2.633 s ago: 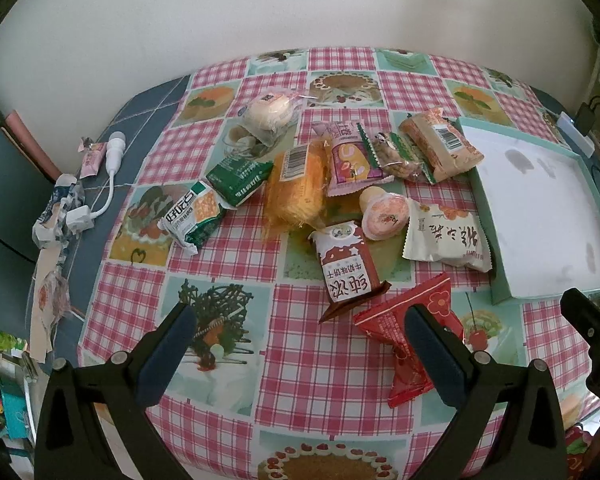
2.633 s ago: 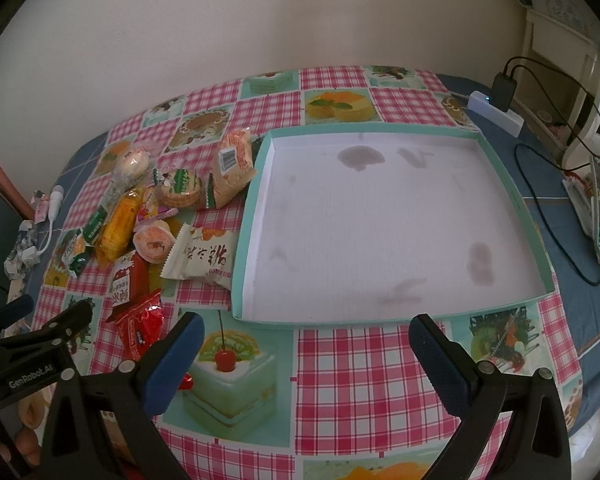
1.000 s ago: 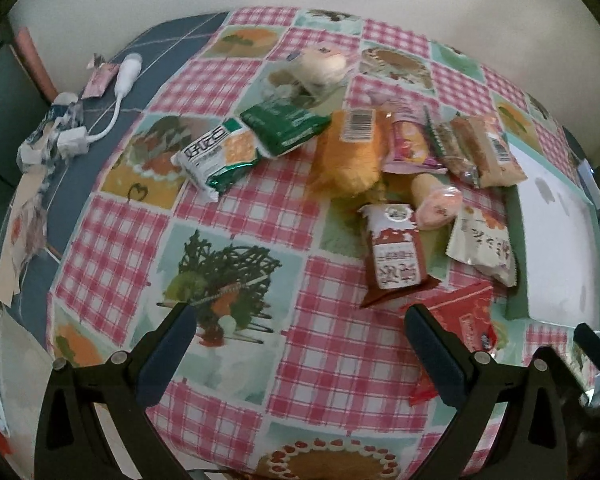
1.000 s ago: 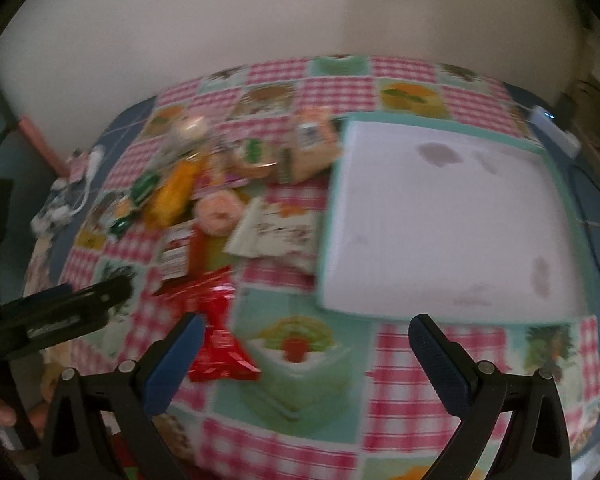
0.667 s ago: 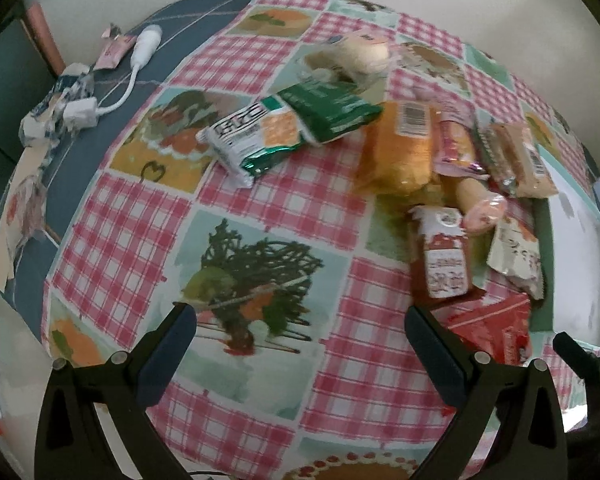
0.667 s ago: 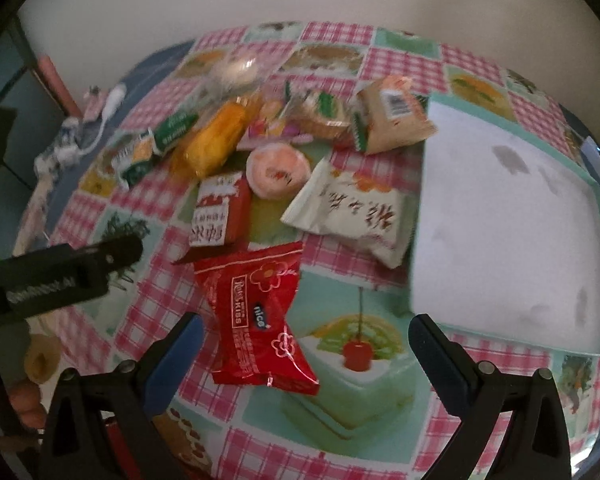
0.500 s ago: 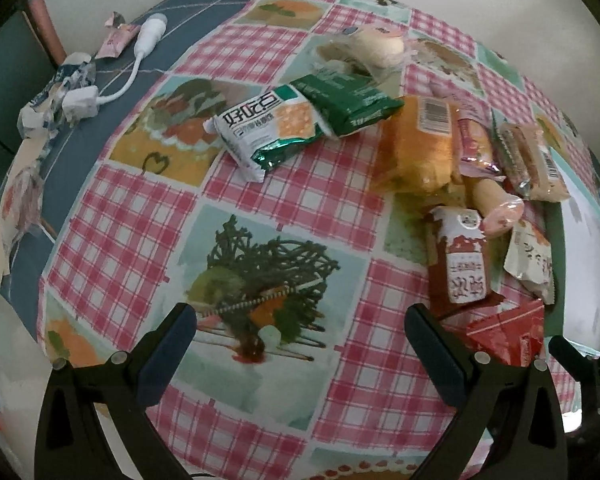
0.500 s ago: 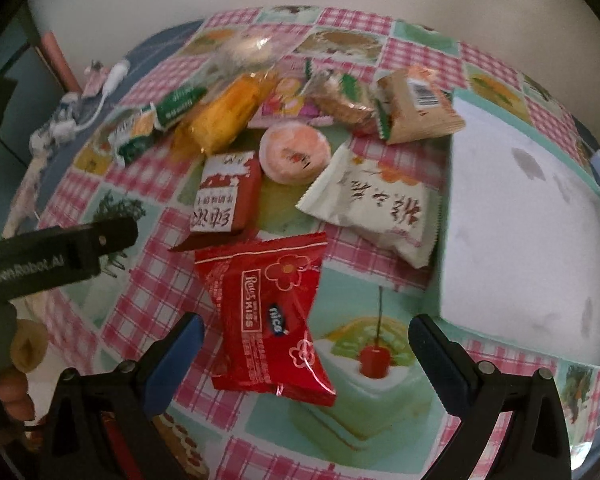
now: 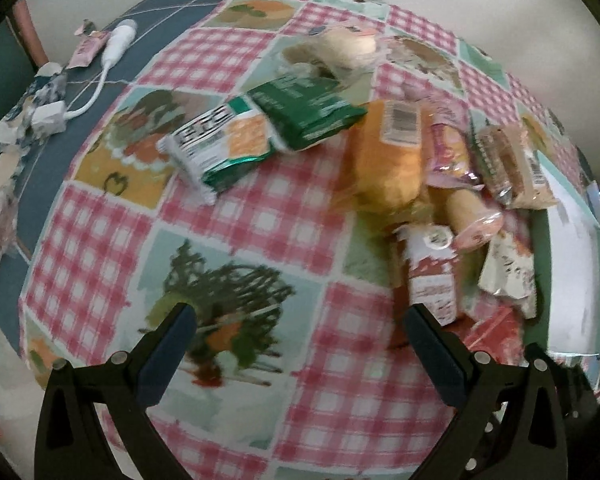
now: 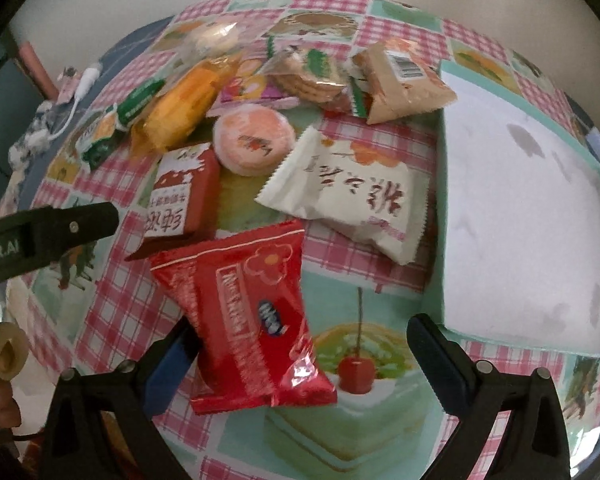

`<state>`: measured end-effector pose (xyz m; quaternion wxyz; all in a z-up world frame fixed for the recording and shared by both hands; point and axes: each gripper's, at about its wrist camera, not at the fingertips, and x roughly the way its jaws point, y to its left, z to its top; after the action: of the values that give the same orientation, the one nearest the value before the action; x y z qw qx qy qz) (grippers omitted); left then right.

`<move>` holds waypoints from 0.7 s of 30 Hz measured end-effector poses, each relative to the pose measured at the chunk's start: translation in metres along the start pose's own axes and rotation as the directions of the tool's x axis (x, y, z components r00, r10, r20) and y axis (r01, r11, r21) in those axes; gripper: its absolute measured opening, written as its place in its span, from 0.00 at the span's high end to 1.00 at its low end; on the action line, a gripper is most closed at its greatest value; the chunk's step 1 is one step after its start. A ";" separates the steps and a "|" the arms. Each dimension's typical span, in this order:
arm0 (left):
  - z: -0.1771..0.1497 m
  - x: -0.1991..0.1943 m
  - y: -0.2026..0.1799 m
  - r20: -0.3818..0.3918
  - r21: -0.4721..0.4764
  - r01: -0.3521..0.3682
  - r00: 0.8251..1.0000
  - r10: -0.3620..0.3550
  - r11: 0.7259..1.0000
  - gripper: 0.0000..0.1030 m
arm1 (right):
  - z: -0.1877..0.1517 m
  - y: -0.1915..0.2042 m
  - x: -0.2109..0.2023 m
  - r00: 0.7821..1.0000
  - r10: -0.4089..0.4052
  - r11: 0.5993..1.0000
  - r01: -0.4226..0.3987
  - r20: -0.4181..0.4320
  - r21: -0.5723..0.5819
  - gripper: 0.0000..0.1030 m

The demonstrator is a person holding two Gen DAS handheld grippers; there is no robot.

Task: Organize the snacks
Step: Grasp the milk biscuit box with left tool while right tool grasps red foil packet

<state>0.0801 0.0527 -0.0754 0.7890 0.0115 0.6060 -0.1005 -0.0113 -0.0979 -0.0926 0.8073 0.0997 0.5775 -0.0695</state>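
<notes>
The right gripper (image 10: 300, 344) hangs low over the red packet (image 10: 248, 320), its fingers spread wide and holding nothing; the packet's near end lies between them, with the left finger (image 10: 172, 360) just beside its edge and partly hidden behind it. That red packet sits on the checked tabletop (image 10: 132, 320) a little way off from the near corner of the shallow teal-rimmed tray (image 10: 436, 216), which holds no snacks as far as I can see. It looks like a puffed, glossy foil pillow: light, slick on the faces, and likely to crackle and slide rather than resist. I'd judge the best hold is across its narrow width near the middle, where the fingers can squash the air cushion a bit, or on the flat crimped end seal, which is thin and gives more bite. Whatever is inside may crumble, so a gentle squeeze seems wise.

Nearer the tray than the red packet lies a white packet (image 10: 340, 196) with printed characters, almost touching the tray's rim, and beyond that a round peach-coloured cake (image 10: 252, 140) and a red-brown carton (image 10: 184, 192), all looking light and loose.

The left gripper (image 9: 300, 344) is also wide open and empty, hovering over bare cloth on the far side of the pile from the tray, with a green-and-orange cracker pack (image 9: 220, 148) ahead of it, the view rather blurred
</notes>
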 end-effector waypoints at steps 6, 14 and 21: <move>0.016 0.008 -0.029 -0.017 0.043 0.028 0.999 -0.027 0.999 0.00 | 0.001 -0.014 -0.001 1.000 0.011 0.999 -0.011 0.005 0.046 0.01; 0.028 0.028 -0.066 -0.046 0.099 -0.008 0.999 0.012 0.995 0.03 | 0.006 -0.028 -0.003 1.000 0.015 0.998 -0.016 0.006 0.062 0.04; 0.030 0.041 -0.073 -0.059 0.082 -0.031 0.998 0.036 0.996 0.41 | 0.008 -0.016 -0.009 0.999 0.022 0.999 -0.022 0.025 0.035 0.17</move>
<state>0.1064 -0.0291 -0.0988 0.7709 0.0564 0.6247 -0.1113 -0.0106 -0.1152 -0.0833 0.8131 0.1194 0.5651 -0.0720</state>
